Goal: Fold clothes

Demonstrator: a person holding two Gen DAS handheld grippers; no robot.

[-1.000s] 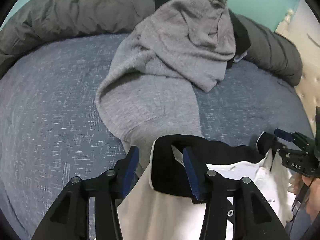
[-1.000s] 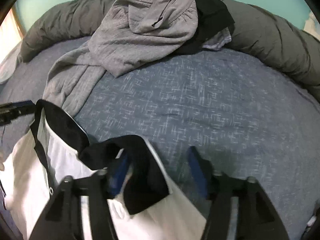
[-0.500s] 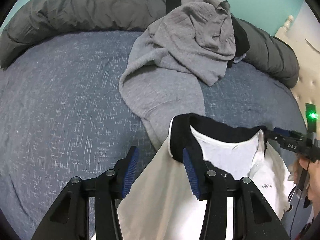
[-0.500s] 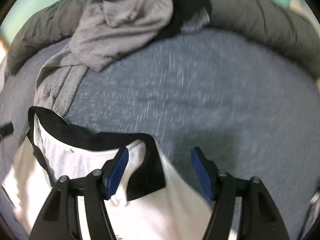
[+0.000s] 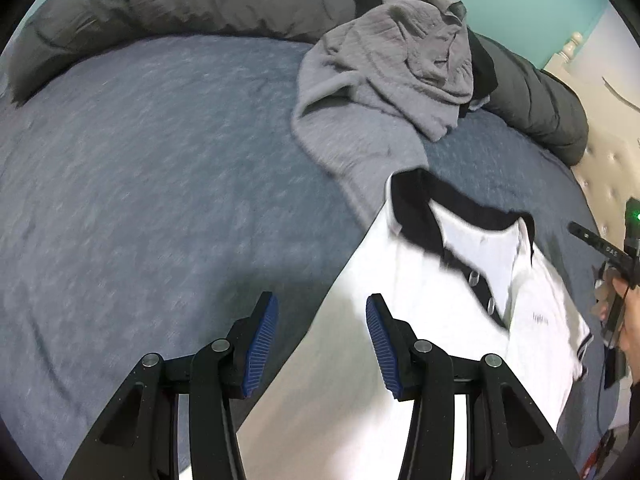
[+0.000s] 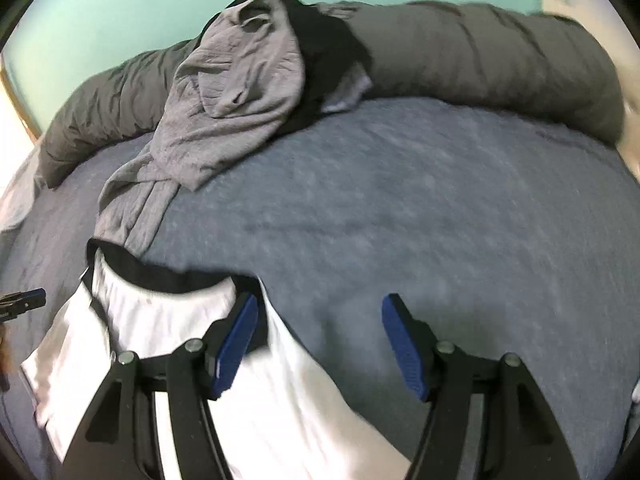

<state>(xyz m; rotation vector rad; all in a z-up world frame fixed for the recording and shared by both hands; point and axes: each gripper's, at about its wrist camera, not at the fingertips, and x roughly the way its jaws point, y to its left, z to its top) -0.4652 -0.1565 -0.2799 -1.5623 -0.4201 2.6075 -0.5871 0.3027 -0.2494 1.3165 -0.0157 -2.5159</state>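
Observation:
A white polo shirt [image 5: 400, 320] with a black collar [image 5: 416, 208] and button placket lies on the blue-grey bed, collar away from me. It also shows in the right wrist view [image 6: 160, 320]. My left gripper [image 5: 320, 344] is open and empty above the shirt's left side. My right gripper [image 6: 316, 344] is open and empty, its left finger over the shirt's right shoulder. The right gripper also shows at the left wrist view's right edge [image 5: 600, 244].
A heap of grey clothes [image 5: 392, 72] over a black garment lies at the back of the bed [image 5: 140, 200], touching the shirt's collar. A rolled dark grey duvet [image 6: 480, 52] runs along the far edge. A cream headboard [image 5: 612, 120] stands to the right.
Both grippers have let go of the black collar and pulled back from it. The shirt now lies spread flat on the bed with the collar lying farther away.

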